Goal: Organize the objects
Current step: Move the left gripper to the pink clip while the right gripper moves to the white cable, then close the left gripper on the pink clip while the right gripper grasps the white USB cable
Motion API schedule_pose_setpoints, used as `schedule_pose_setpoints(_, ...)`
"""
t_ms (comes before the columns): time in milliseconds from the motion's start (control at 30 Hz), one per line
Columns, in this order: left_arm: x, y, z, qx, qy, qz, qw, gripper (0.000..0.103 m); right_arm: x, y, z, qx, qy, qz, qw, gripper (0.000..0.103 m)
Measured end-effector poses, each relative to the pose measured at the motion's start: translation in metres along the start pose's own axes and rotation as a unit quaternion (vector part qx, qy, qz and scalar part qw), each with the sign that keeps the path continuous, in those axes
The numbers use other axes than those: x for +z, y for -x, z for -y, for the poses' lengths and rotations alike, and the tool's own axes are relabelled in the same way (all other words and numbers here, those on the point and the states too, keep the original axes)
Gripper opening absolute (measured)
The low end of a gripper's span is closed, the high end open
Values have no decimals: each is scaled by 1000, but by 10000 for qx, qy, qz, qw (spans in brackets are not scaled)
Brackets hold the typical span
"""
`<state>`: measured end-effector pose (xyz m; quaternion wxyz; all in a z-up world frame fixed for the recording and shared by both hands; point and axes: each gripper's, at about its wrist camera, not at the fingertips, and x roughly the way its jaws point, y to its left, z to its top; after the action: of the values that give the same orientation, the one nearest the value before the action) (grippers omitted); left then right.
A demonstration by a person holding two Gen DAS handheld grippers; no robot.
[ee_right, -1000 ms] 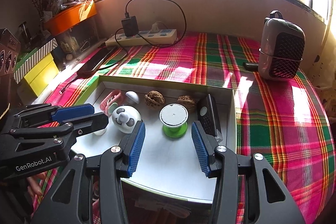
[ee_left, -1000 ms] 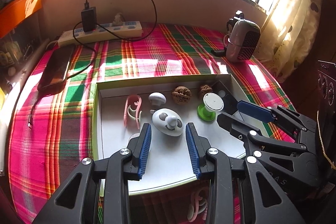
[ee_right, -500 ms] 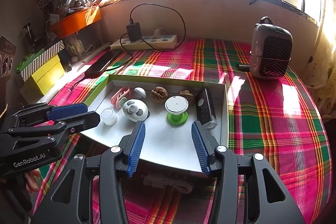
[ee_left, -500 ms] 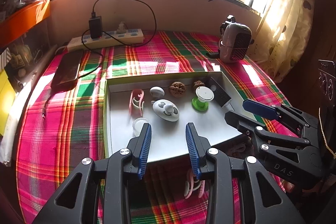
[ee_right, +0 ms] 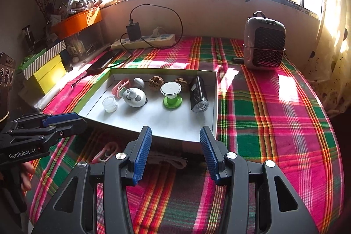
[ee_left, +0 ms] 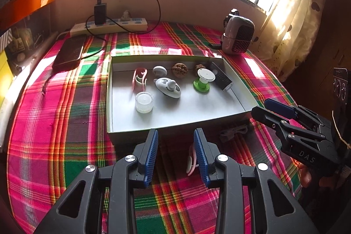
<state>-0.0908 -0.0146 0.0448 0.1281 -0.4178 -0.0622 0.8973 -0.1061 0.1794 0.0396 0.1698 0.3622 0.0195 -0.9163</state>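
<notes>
I hold my left gripper (ee_left: 176,155) angled downward, its blue-padded jaws parted with nothing between them. My right gripper (ee_right: 176,154) is tilted down the same way, jaws spread a little wider and likewise empty. From the right wrist view my left hand (ee_right: 25,177) shows at the frame's left edge, fingers wrapped under the handle; from the left wrist view, fingertips of my right hand (ee_left: 306,174) curl beneath the other tool.

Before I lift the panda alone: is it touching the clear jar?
Apart. The right wrist view shows bare tray floor between the panda and the jar.
</notes>
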Motion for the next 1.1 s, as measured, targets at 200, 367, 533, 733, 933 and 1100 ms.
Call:
schedule_pose_setpoints(200, -13, -12, 9, -206, -44, -264, 9994, 35, -11, 3, 12, -103, -172, -85, 9998, 47)
schedule_pose_setpoints(367, -19, -20, 17, -209, -88, -402, 9989, 36, -19, 2, 19, -101, -233, -172, 9995, 47)
schedule_pose_setpoints(533, -24, -28, 20, -240, -94, -533, 9982, 36, -24, -9, 23, 65, -344, -346, 9988, 48)
schedule_pose_setpoints(733, -26, -34, 24, -140, -173, -568, 9981, 36, -26, -24, 22, 232, -283, -544, 9978, 48)
schedule_pose_setpoints(933, -23, -36, 22, -28, -197, -545, 9983, 36, -25, -32, 17, 586, -177, -635, 9961, 48)
schedule_pose_setpoints(1100, -22, -35, 17, 84, -146, -553, 9983, 36, -26, -30, 8, 780, 47, -634, 9949, 48)
